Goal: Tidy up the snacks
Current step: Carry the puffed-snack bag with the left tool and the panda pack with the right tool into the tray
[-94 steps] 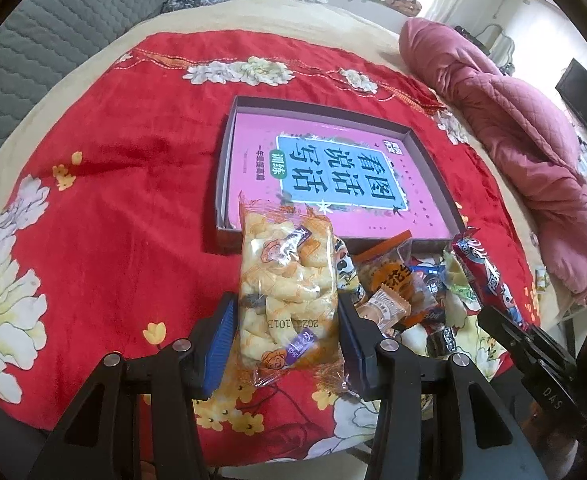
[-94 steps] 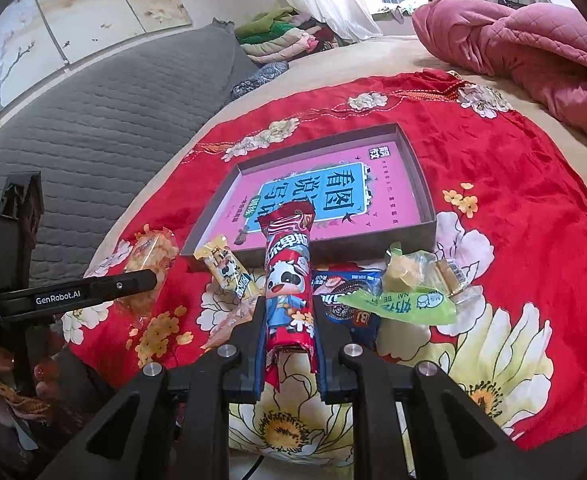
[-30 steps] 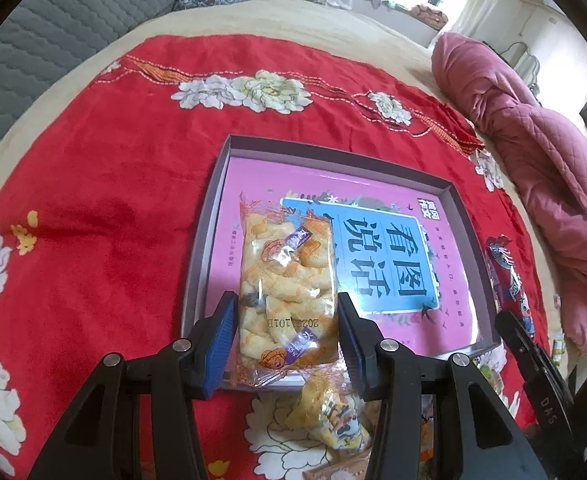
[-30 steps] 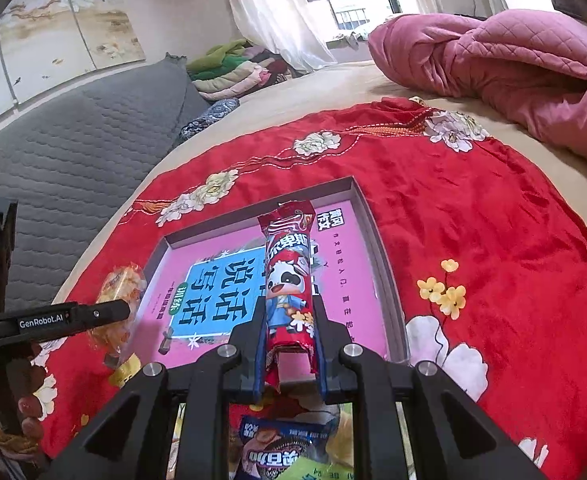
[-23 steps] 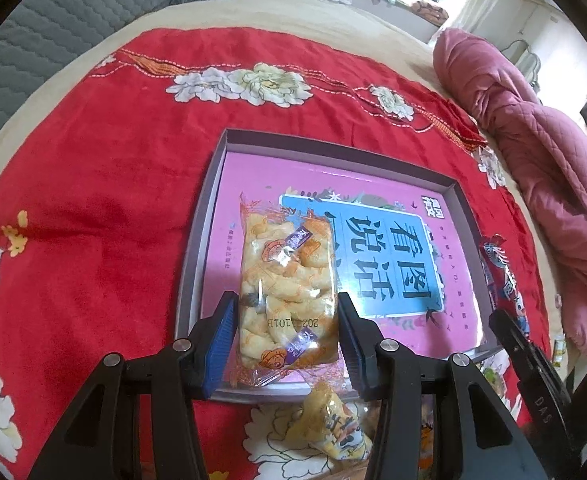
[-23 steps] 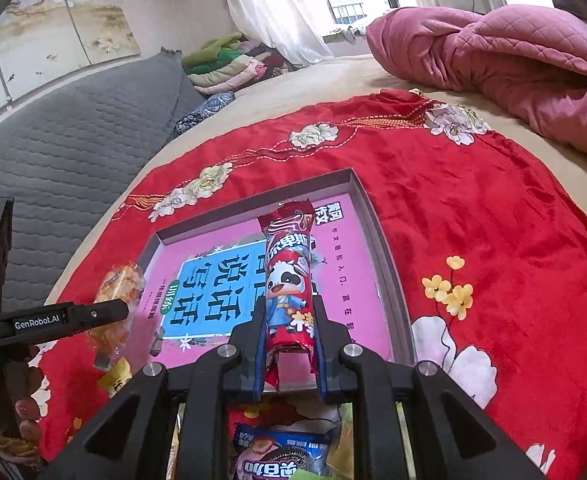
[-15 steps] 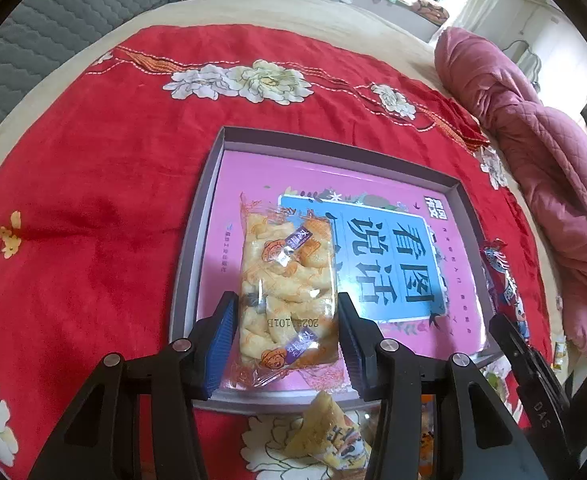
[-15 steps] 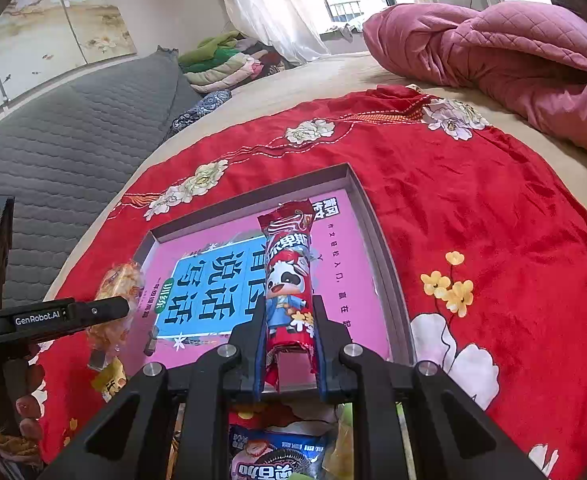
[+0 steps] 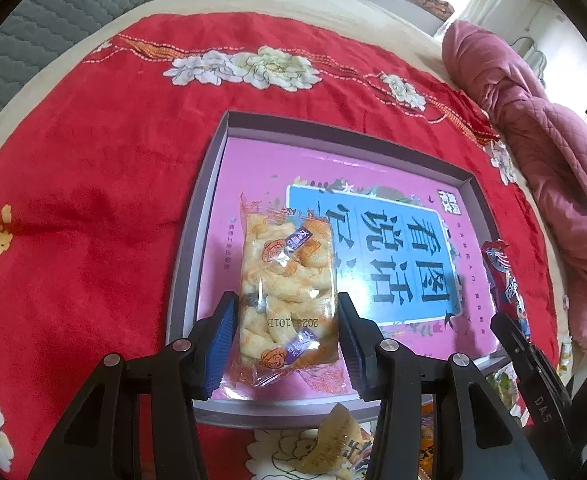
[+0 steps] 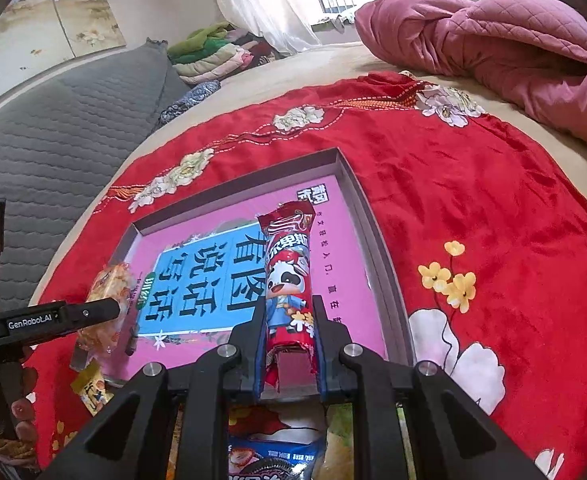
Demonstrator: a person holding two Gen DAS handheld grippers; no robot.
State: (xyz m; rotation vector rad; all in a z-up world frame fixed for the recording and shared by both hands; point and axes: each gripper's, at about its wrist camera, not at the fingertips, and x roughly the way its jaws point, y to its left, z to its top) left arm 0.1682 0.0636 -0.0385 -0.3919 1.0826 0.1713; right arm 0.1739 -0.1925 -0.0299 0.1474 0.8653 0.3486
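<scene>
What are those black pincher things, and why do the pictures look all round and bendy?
Each black pincher is a hand-held tool with two fingers; a person carries one in each hand. A tiny wide-eyed camera sits on each tool and looks along its fingers, which bends the picture.

One picture comes from the left tool. It grips a clear bag of yellow puffed snacks.

The other comes from the right tool, shut on a long red snack pack with a cartoon cow.

Both snacks hang over a shallow box with a pink printed bottom, lying on a red flowered cloth. More snack packets lie in front of it.
</scene>
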